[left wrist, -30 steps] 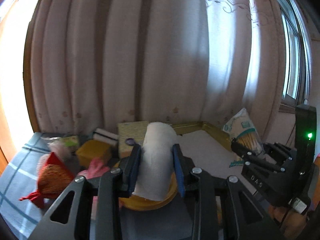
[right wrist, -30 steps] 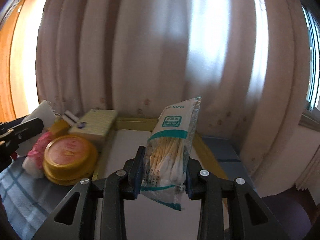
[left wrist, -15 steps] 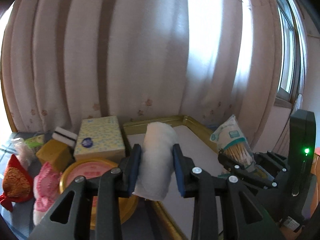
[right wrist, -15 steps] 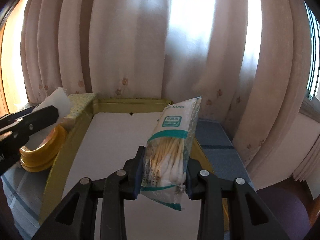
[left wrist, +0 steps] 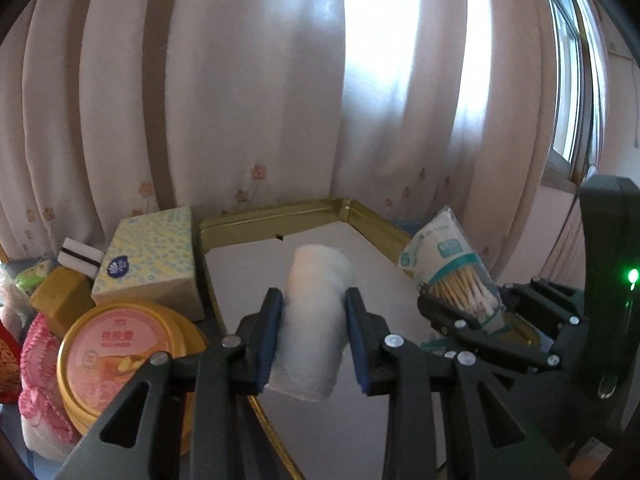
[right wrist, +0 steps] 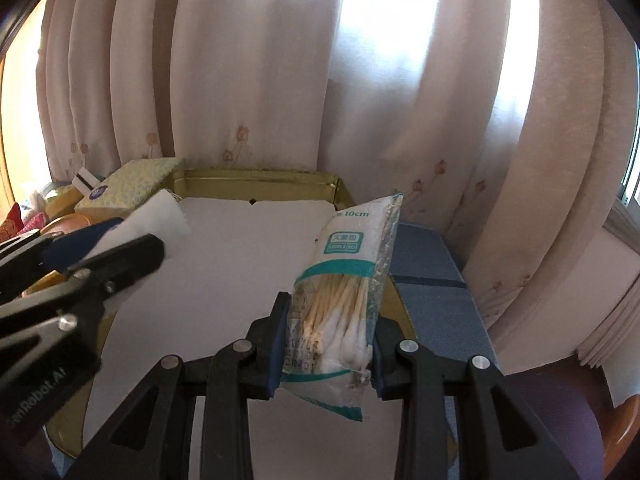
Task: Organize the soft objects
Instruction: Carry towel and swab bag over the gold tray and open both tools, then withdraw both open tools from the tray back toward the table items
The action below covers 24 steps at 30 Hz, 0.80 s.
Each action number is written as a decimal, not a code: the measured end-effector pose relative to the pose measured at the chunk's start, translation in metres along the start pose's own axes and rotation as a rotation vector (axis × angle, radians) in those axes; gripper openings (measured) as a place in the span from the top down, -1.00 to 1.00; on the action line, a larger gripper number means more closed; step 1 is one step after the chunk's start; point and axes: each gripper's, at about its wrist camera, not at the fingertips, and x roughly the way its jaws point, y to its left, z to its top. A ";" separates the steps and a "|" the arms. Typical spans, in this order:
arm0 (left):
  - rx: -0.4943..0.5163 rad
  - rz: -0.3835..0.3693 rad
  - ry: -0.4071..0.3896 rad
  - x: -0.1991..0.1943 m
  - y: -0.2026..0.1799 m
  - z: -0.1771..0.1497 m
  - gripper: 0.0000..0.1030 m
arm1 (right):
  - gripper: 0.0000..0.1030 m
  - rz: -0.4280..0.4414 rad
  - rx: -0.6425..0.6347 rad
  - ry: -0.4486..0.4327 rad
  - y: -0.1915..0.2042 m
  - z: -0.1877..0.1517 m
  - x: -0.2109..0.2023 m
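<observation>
Left gripper (left wrist: 314, 320): we are clamping its jaws on a white roll (left wrist: 316, 316).
Right gripper (right wrist: 328, 340): we are pinching a swab packet (right wrist: 340, 292), jaws closed.

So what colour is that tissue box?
Pale yellow with small blue dots: tissue box, clearest in the left wrist view.

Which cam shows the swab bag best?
Right wrist: the swab bag stands centred and close in the right gripper, label and swabs clear. Left wrist shows it small at the right edge, its bottom hidden by that gripper.
</observation>
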 end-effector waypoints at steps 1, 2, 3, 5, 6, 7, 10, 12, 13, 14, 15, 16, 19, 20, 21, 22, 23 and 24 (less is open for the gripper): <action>-0.004 0.000 0.001 0.001 0.001 0.000 0.40 | 0.29 0.001 -0.002 0.006 -0.001 0.001 0.001; -0.007 0.000 0.007 0.002 0.001 0.000 0.40 | 0.29 0.002 -0.005 0.013 0.000 0.001 0.002; -0.008 0.002 0.013 0.003 0.001 0.000 0.40 | 0.29 0.003 -0.007 0.017 0.000 0.001 0.003; -0.006 0.008 0.025 0.005 0.001 0.000 0.40 | 0.29 0.007 -0.008 0.021 0.000 0.001 0.002; -0.002 0.012 0.027 0.006 0.000 0.000 0.39 | 0.27 0.008 -0.006 0.023 0.000 0.001 0.003; 0.004 0.020 0.029 0.006 -0.002 0.000 0.34 | 0.27 0.009 -0.003 0.025 -0.001 0.001 0.003; 0.014 0.055 0.023 0.005 -0.004 0.000 0.05 | 0.17 0.022 0.007 0.031 -0.003 0.001 0.004; 0.017 0.066 0.009 0.002 -0.004 -0.001 -0.31 | -0.12 0.020 0.007 0.029 -0.003 0.001 0.004; 0.015 0.074 -0.004 0.000 -0.004 -0.001 -0.47 | -0.34 0.013 0.006 0.027 -0.002 0.001 0.004; 0.013 0.077 -0.014 -0.002 -0.003 -0.001 -0.55 | -0.39 0.004 0.007 0.020 -0.002 0.001 0.002; 0.007 0.077 -0.025 -0.004 -0.002 -0.001 -0.59 | -0.41 0.003 0.007 0.005 -0.001 0.001 -0.001; 0.002 0.080 -0.034 -0.005 -0.001 -0.001 -0.69 | -0.46 0.005 0.007 -0.013 -0.001 0.001 -0.004; 0.002 0.117 -0.057 -0.012 0.005 0.001 -0.82 | -0.51 -0.016 0.006 -0.065 -0.003 0.000 -0.014; 0.001 0.127 -0.063 -0.014 0.007 0.001 -0.87 | -0.51 -0.024 0.011 -0.081 -0.005 -0.001 -0.017; -0.004 0.135 -0.068 -0.016 0.010 0.002 -0.89 | -0.51 -0.027 0.017 -0.093 -0.007 -0.001 -0.019; -0.016 0.147 -0.075 -0.020 0.016 0.002 -0.94 | -0.51 -0.029 0.025 -0.105 -0.010 -0.001 -0.021; -0.024 0.155 -0.078 -0.023 0.019 0.001 -0.96 | -0.51 -0.032 0.039 -0.117 -0.014 -0.002 -0.024; -0.032 0.165 -0.078 -0.025 0.024 0.001 -0.96 | -0.51 -0.038 0.050 -0.123 -0.017 -0.002 -0.025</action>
